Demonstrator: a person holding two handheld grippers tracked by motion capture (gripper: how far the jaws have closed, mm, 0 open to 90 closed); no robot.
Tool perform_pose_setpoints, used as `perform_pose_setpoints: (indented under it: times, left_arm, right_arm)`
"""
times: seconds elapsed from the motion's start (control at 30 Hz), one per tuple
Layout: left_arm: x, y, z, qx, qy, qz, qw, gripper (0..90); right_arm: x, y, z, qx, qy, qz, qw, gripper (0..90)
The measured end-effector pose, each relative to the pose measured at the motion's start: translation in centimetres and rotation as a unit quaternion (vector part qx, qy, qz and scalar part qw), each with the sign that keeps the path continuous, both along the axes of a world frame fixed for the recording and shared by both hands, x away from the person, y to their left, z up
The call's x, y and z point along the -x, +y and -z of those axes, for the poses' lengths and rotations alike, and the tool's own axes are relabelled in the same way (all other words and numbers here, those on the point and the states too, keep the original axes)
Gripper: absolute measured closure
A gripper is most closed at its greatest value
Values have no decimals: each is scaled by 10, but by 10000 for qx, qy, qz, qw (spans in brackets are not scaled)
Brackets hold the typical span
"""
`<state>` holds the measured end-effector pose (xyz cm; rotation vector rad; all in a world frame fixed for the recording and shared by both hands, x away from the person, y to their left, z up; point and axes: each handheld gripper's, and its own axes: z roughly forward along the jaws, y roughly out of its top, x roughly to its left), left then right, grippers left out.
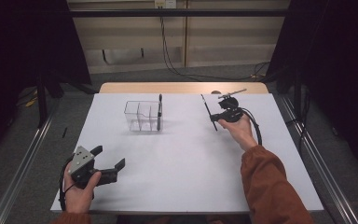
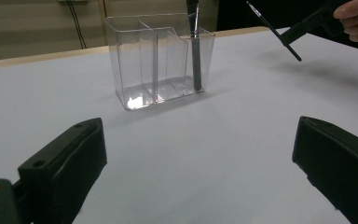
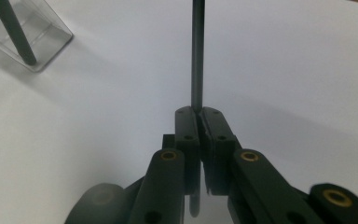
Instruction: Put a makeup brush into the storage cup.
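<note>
A clear plastic organizer [image 1: 142, 116] with several compartments stands at the middle back of the white table [image 1: 182, 158]. A dark pen [image 1: 160, 111] stands upright in its right compartment. My right gripper [image 1: 214, 116] hovers to the right of the organizer, shut on a thin dark pen [image 1: 208, 108] that sticks out both sides of the jaws. The right gripper view shows the pads [image 3: 186, 126] pinching that pen [image 3: 196, 56]. My left gripper [image 1: 108, 157] rests near the front left, open and holding nothing. Its view faces the organizer [image 2: 158, 60].
A wooden strip [image 1: 182, 87] borders the table's far edge. Cables run along the floor and wall behind. Metal rails [image 1: 23, 158] flank the table on both sides. A person's orange sleeve [image 1: 270, 186] reaches in from the front right.
</note>
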<state>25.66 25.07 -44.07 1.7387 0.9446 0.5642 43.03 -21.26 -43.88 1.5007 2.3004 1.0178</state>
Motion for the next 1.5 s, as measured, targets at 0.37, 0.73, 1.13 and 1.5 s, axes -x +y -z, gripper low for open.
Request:
perform_pose_setpoints:
  times: [0.37, 0.73, 1.13, 1.5]
  left_arm:
    - [0, 0, 0, -12, -13, -8, 10000, 29]
    - [-1, -1, -1, -8, -26, -40, 10000, 29]
    - [-2, 1, 0, 20, -4, -56, 10000, 30]
    - [-2, -1, -1, 14, -32, -7, 10000, 30]
  right_arm:
    - [13, -7, 1, -417, -632, 5, 9971, 866]
    - [23, -13, 0, -781, -1041, 7, 9915, 866]
    - [41, -18, -2, -976, -1267, -56, 9871, 866]
    - [61, -13, -1, -1107, -1335, -230, 9846, 866]
